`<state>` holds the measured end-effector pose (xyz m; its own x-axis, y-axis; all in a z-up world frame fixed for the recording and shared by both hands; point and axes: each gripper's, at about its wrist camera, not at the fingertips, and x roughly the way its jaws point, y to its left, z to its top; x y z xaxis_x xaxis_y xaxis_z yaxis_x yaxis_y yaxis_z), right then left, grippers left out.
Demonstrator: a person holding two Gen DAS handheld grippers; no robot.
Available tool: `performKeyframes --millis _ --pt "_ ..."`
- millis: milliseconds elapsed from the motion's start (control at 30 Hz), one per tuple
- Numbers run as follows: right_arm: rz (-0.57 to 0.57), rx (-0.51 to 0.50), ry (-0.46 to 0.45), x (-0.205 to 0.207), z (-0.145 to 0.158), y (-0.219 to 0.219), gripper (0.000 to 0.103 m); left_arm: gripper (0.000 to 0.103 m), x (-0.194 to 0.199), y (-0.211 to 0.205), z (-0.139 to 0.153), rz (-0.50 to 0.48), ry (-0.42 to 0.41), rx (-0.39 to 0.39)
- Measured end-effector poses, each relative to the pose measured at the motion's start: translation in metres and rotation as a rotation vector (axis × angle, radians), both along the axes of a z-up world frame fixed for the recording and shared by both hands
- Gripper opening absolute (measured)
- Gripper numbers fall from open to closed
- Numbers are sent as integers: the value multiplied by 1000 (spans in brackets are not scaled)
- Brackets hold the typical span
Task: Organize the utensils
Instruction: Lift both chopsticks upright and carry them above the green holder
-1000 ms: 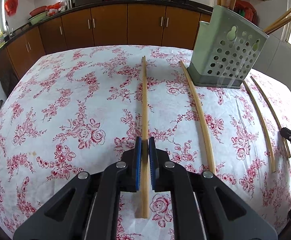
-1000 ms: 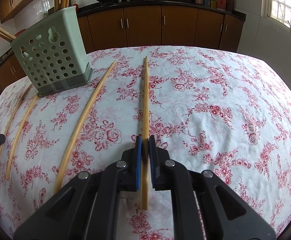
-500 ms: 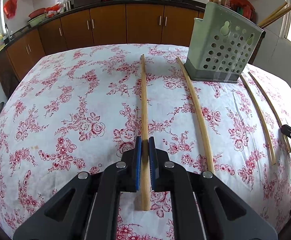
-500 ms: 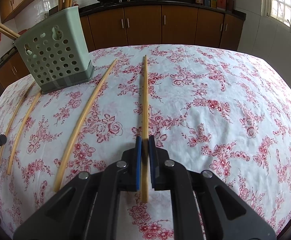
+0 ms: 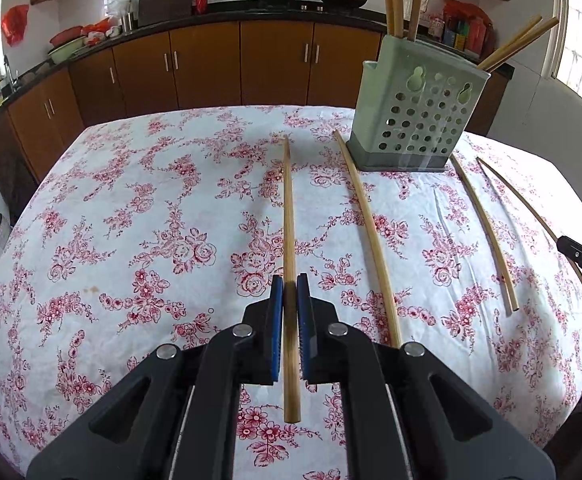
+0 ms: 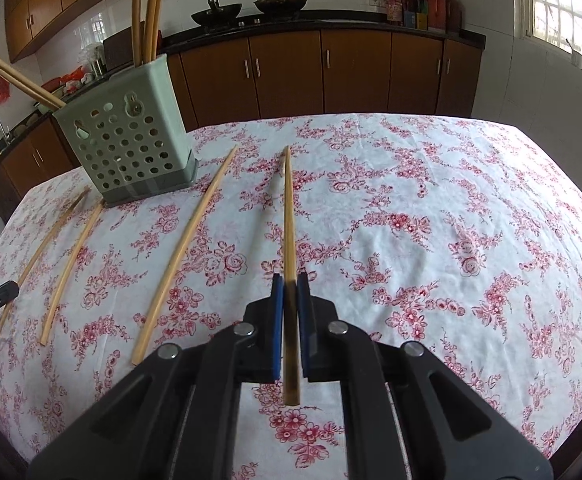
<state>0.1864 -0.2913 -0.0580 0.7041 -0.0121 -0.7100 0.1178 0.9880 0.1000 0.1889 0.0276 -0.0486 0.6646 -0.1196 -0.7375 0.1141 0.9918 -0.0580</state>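
Nearest each camera, a bamboo chopstick is pinched between blue pads: the left gripper [image 5: 290, 292] clamps one chopstick [image 5: 289, 216], the right gripper [image 6: 290, 292] another [image 6: 289, 216], each stick running forward along the fingers with its tip raised off the floral tablecloth [image 5: 131, 216]. Three loose chopsticks [image 5: 369, 236] lie beyond, still to gather. Farthest, the green perforated holder [image 5: 415, 120] already has several standing inside, so the job looks partly done.

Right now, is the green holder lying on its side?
No, the green perforated chopstick holder stands upright on the floral tablecloth, with chopsticks sticking up out of its top.
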Motion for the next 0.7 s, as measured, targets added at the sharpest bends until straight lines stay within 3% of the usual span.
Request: performKeyframes --millis 700 --pt "-35 22 -194 -10 64 -17 8 7 -8 15 64 39 -174 -78"
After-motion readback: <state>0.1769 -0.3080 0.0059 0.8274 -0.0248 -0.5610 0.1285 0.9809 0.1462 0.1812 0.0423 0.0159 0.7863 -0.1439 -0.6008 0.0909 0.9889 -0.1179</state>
